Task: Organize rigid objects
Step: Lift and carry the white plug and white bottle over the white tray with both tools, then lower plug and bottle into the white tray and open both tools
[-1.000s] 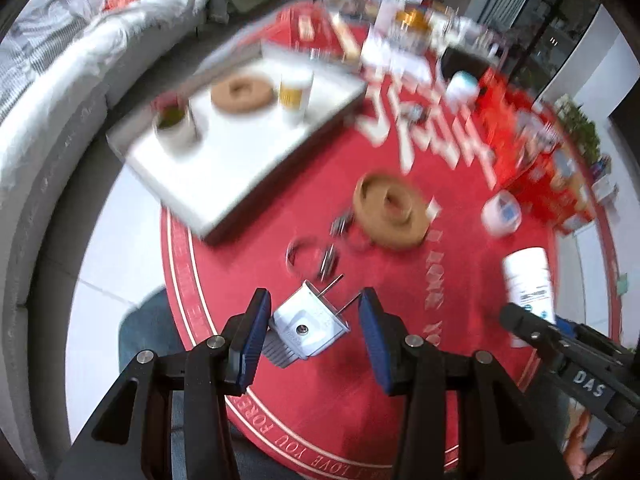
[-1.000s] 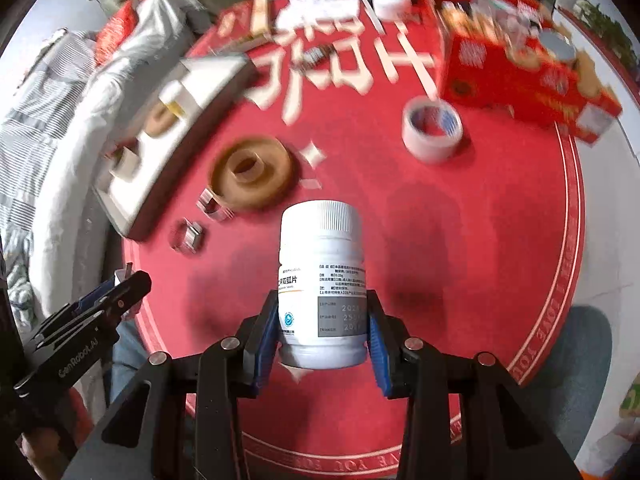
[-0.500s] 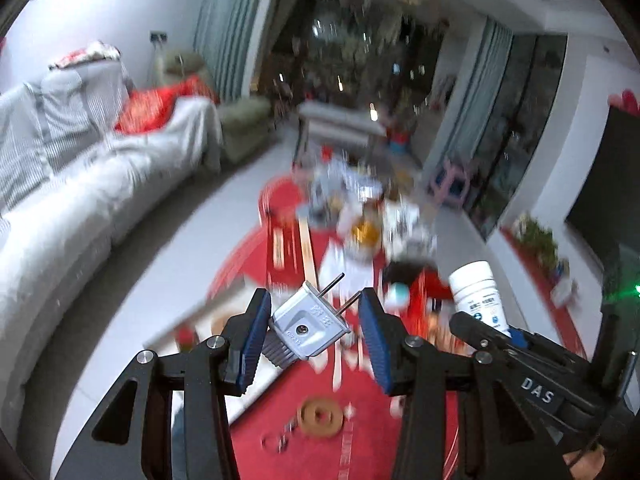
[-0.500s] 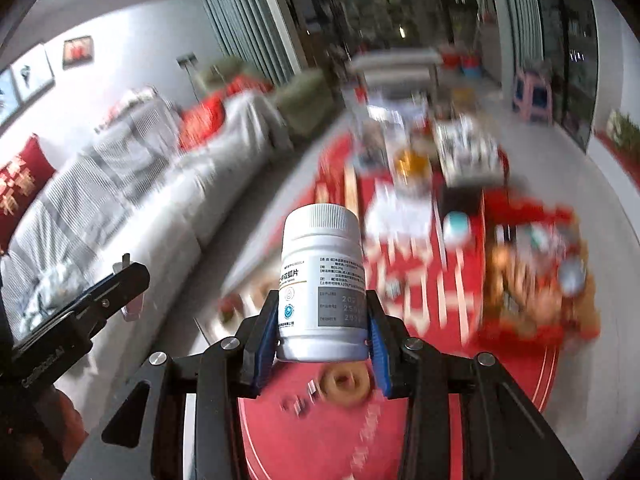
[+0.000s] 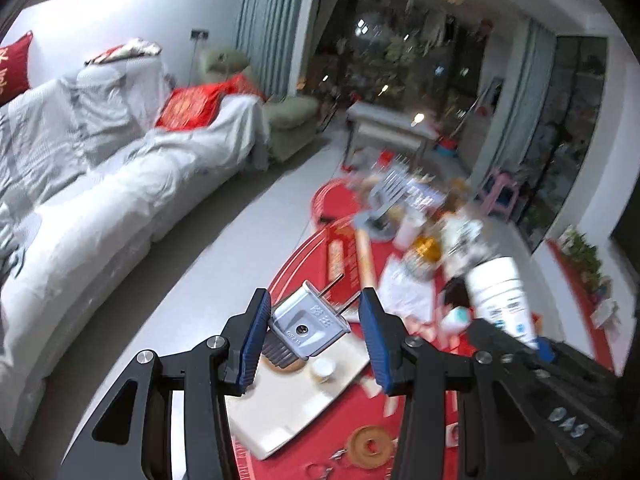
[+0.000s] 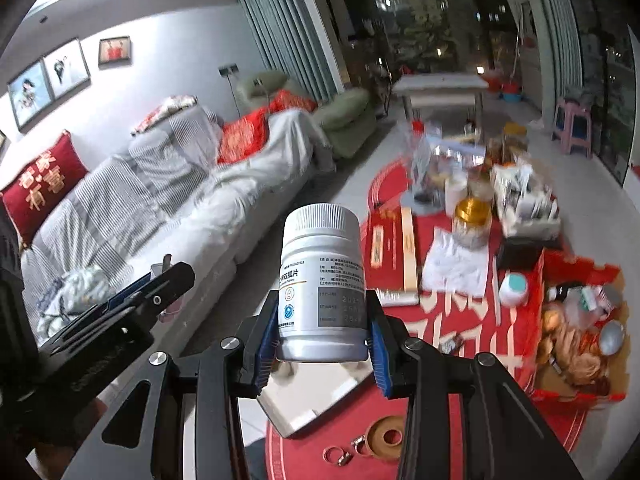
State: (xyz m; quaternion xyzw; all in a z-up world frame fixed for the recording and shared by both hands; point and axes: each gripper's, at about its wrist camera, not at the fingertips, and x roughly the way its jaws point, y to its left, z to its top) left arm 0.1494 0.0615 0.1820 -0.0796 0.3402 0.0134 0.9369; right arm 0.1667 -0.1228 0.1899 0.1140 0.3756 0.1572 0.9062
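White plastic, ribbed cap up: a pill bottle (image 6: 323, 288) sits upright in the right claw (image 6: 322, 344), clamped on both sides by the blue pads (image 6: 267, 342). The left claw (image 5: 314, 338) carries a grey two-pin plug (image 5: 306, 327) tilted, pins pointing up and away; the plug presses the left pad while the right pad stands apart from it, so I cannot tell how firmly it is held. Both are lifted above the white tray (image 6: 316, 400), which lies on the red desk (image 6: 460, 420). Near the tray's front corner lie a brown tape roll (image 6: 386, 438) and small metal clamps (image 6: 340, 454). Beyond the tray, clutter covers the desk.
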